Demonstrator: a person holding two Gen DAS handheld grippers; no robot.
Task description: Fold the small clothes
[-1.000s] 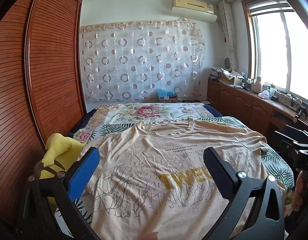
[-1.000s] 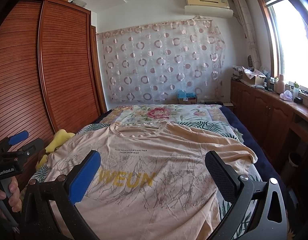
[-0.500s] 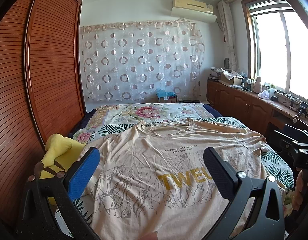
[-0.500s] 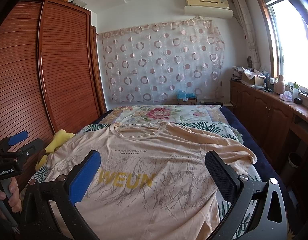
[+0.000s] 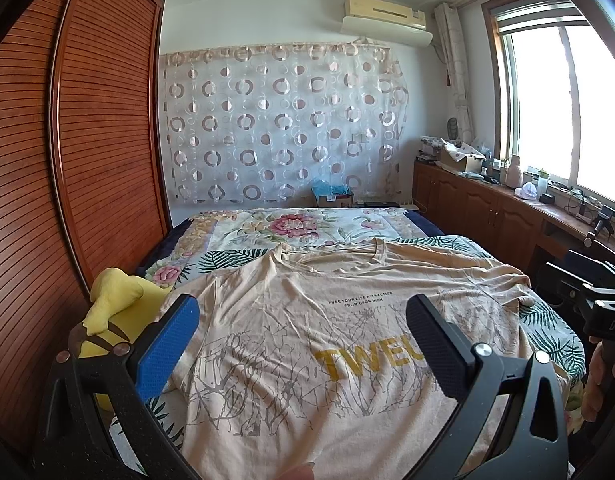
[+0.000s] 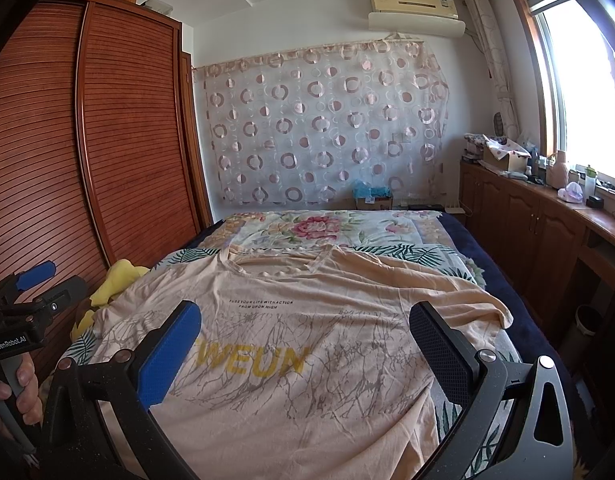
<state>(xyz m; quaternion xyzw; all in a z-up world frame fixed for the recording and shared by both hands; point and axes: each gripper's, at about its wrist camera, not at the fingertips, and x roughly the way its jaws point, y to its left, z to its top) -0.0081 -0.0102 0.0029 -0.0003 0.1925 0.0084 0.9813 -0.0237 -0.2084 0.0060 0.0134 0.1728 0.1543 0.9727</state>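
Note:
A peach T-shirt (image 5: 307, 340) with yellow letters and a grey branch print lies spread face up on the bed (image 5: 299, 228), collar toward the far wall. In the right wrist view the same T-shirt (image 6: 307, 344) fills the bed's near half. My left gripper (image 5: 299, 340) hovers open above the shirt's lower left part, nothing between its fingers. My right gripper (image 6: 305, 344) is open too, above the lower right part, holding nothing. Each view catches the other gripper at its edge, held by a hand.
A yellow plush toy (image 5: 111, 300) lies at the bed's left edge beside the wooden slatted wardrobe (image 5: 67, 180). Low wooden cabinets (image 6: 547, 232) with clutter run under the window on the right. A floral bedspread covers the far half of the bed.

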